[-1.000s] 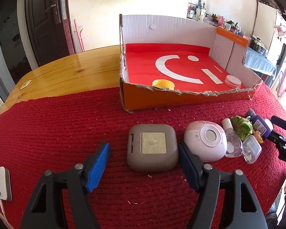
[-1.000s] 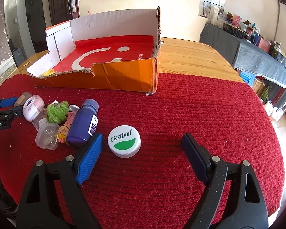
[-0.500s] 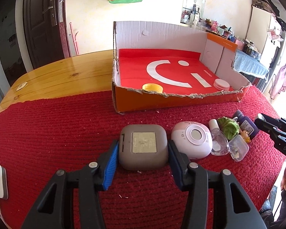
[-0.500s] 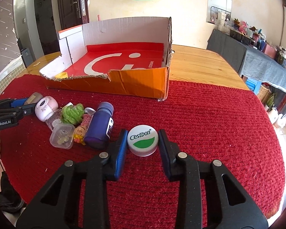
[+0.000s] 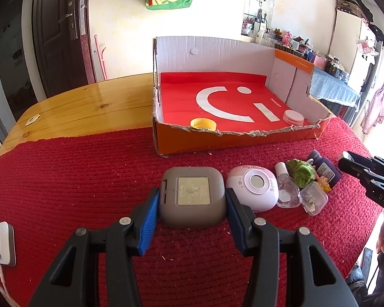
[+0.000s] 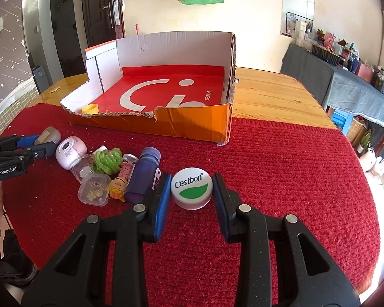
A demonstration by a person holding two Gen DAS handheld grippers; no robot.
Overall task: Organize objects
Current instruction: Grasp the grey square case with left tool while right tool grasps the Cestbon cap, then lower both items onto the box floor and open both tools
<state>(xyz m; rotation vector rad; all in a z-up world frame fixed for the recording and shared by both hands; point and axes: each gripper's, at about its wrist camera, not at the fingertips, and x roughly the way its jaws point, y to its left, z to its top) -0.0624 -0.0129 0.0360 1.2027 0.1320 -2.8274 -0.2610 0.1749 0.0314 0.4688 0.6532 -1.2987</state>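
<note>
The open orange cardboard box with a red smiley-face floor (image 5: 243, 140) sits at twelve o'clock on the red knitted mat (image 5: 76, 179), already holding a yellow plastic cap (image 5: 203, 123) and a pale round lid (image 5: 293, 116). Since a second ago both tools have closed from wide: the left gripper (image 5: 192, 204) now clamps the grey rounded-square case (image 5: 192, 195), and the right gripper (image 6: 192, 192) pinches the white Cestbon bottle cap (image 6: 192, 188) beside the clutter at nine o'clock. Both look ready to lift toward the box.
</note>
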